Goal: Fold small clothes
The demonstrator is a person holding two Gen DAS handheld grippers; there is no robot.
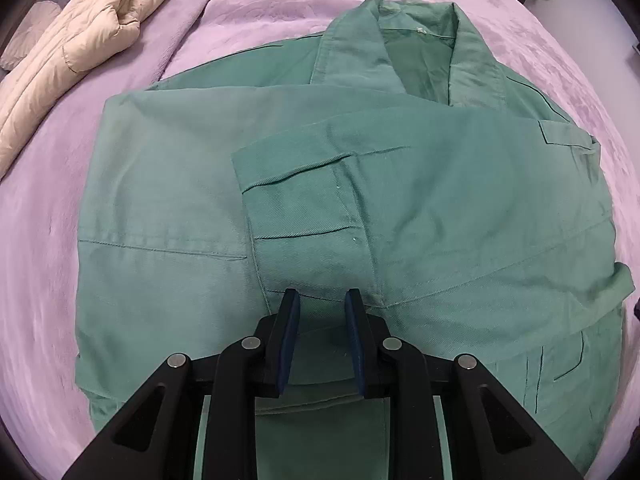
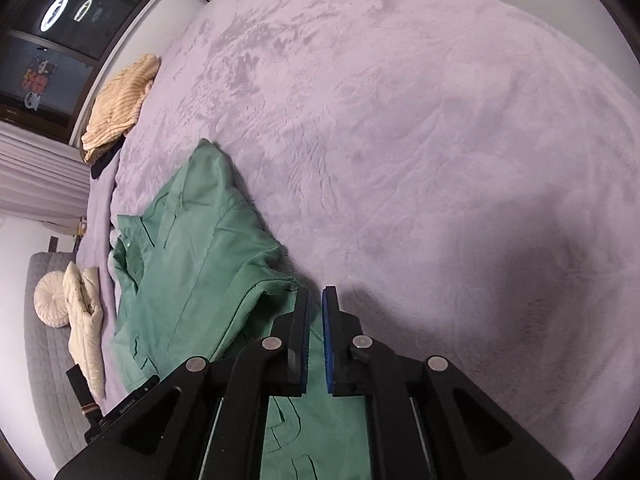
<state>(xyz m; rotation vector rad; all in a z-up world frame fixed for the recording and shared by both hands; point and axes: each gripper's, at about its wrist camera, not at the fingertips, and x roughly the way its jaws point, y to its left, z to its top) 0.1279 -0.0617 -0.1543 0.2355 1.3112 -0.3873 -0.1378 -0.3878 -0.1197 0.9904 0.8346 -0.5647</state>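
A green jacket [image 1: 400, 200] lies on the purple blanket [image 1: 40, 260], collar [image 1: 420, 40] at the far end. Both sleeves are folded across its front, one cuff [image 1: 304, 208] uppermost. My left gripper [image 1: 320, 294] points steeply down over the lower middle of the jacket. It is open by a small gap, with cloth showing beneath and nothing pinched. In the right wrist view the jacket [image 2: 200, 260] lies at the left. My right gripper [image 2: 319, 292] stands at the jacket's right edge. Only a narrow slit separates its pads, green cloth shows through it, and I see no cloth lifted.
A beige quilted coat [image 1: 80, 52] lies at the blanket's far left, also visible as the coat [image 2: 86, 320] beside a round cushion [image 2: 50, 300]. A yellow knitted garment [image 2: 120, 104] sits near a dark window [image 2: 60, 40]. Bare purple blanket [image 2: 440, 160] spreads right of the jacket.
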